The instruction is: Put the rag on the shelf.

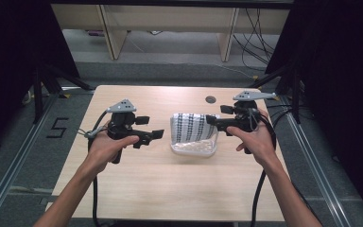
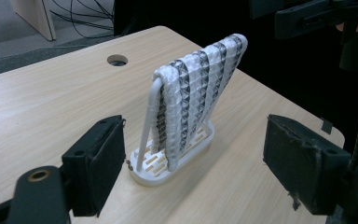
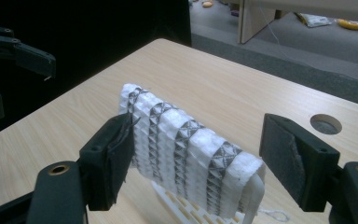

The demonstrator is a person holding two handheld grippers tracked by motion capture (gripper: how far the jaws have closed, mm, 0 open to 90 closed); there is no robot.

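Observation:
A white and grey striped cloth hangs draped over the upright bar of a small white slotted rack at the table's middle. My left gripper hovers to the rack's left, pointing at it, apart from it. Its jaws stand open around empty air in the left gripper view, with the cloth and rack farther off. My right gripper is at the cloth's upper right edge. In the right gripper view its jaws are open on either side of the cloth, the pads not pressing on it.
A round cable hole lies in the light wooden table behind the rack. Dark curtains flank both sides. Wooden furniture legs and loose cables lie on the floor beyond the far edge.

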